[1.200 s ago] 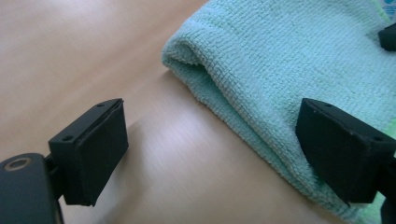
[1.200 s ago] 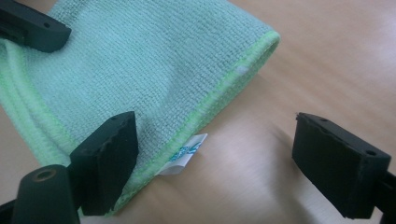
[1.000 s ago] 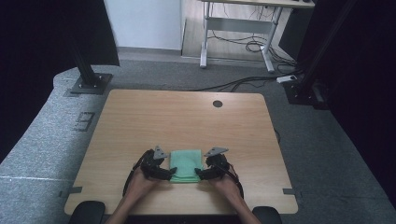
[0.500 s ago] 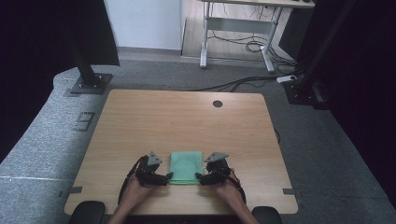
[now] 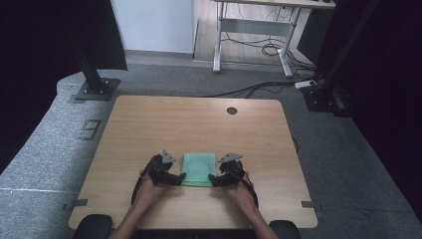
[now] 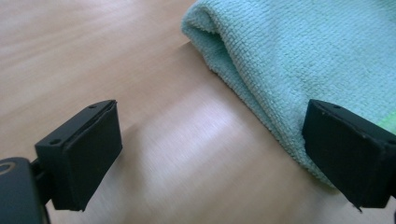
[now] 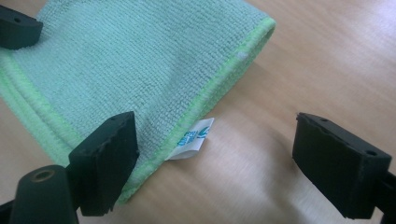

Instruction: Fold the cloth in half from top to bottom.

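Note:
A folded green cloth [image 5: 199,169] lies flat on the wooden table [image 5: 199,124], near the front edge. My left gripper [image 5: 178,177] is at its left side, open. Its jaws have just been opening, and the cloth's folded edge [image 6: 261,93] lies between them on bare wood, reaching under one black pad [image 6: 348,156]. My right gripper [image 5: 215,180] is at the cloth's right side, also open. One of its pads [image 7: 105,158] hovers over the cloth's [image 7: 140,60] bright green hem, and the other is over bare wood. A small white label [image 7: 191,142] sticks out from the hem between them.
A round cable hole [image 5: 232,110] sits near the table's far edge. Black stand bases [image 5: 94,89] rest on the grey floor at both far corners. A desk frame with cables [image 5: 254,45] stands behind.
Both grippers drew back a little toward the near edge, then came forward again beside the cloth. The cloth has not moved.

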### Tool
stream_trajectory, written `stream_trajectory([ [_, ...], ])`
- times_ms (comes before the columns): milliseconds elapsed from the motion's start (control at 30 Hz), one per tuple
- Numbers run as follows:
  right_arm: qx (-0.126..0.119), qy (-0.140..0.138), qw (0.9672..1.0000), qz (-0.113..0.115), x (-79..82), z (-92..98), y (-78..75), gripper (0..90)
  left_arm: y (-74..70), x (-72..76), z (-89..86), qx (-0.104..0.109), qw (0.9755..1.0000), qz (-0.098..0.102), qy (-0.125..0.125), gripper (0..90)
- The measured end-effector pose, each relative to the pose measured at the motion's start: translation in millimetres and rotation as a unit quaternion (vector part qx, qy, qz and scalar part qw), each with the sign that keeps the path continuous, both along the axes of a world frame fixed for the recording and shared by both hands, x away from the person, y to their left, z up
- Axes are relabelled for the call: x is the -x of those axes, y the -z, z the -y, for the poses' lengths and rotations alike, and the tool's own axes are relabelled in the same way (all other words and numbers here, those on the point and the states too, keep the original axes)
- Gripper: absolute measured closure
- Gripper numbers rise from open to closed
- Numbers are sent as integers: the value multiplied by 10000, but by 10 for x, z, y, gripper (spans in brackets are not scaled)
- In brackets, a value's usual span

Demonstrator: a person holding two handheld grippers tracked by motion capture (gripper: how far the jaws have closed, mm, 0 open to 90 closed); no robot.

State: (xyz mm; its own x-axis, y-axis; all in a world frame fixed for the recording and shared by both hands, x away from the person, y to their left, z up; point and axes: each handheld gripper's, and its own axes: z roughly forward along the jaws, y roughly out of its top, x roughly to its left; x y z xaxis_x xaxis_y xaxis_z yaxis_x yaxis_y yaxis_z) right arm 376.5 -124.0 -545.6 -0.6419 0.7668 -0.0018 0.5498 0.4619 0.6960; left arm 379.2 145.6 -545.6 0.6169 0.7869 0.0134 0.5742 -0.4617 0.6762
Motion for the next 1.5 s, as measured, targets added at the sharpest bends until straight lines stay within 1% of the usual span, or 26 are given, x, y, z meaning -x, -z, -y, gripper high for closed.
stream_trajectory([
  [33,-4,63,10000,3,-62,-2,1,141,8,-77,0,35,10000,-2,-46,36],
  [67,-4,63,10000,3,-62,-2,1,141,8,-77,0,35,10000,-2,-46,34],
  [133,-29,112,9999,1,-123,1,3,141,16,-151,-3,77,9999,-30,-88,30],
  [233,-74,180,9998,-11,-216,15,10,141,28,-230,-4,114,9998,-21,-150,9],
  [267,-99,200,9997,-20,-275,23,14,140,27,-269,2,103,9998,-6,-171,8],
  [300,-99,200,9997,-20,-275,23,14,140,27,-269,2,103,9998,-6,-171,6],
  [333,-118,236,9996,-19,-326,28,17,140,27,-308,15,72,9998,48,-179,4],
  [367,-118,236,9996,-19,-326,28,17,140,27,-308,15,72,9998,48,-179,3],
  [433,-134,254,9996,-25,-380,36,19,140,27,-373,24,69,9997,45,-211,1],
  [500,-154,276,9995,-18,-405,43,23,140,27,-392,25,81,9997,32,-220,1],
  [633,-210,299,9993,-35,-440,59,32,139,31,-453,21,166,9995,-88,-271,1],
  [833,-268,286,9992,-39,-463,73,42,133,32,-476,10,215,9992,-179,-272,1],
  [1167,-351,261,9990,-47,-463,90,43,139,31,-473,1,277,9992,-179,-217,9],
  [1233,-438,251,9987,-120,-463,100,29,147,30,-471,-9,333,9990,-198,-243,9],
  [1300,-459,236,9986,-102,-460,108,12,148,25,-461,-27,405,9986,-210,-273,10],
  [1500,-499,189,9986,-57,-442,137,-54,147,-20,-419,-34,420,9986,-148,-268,17],
])
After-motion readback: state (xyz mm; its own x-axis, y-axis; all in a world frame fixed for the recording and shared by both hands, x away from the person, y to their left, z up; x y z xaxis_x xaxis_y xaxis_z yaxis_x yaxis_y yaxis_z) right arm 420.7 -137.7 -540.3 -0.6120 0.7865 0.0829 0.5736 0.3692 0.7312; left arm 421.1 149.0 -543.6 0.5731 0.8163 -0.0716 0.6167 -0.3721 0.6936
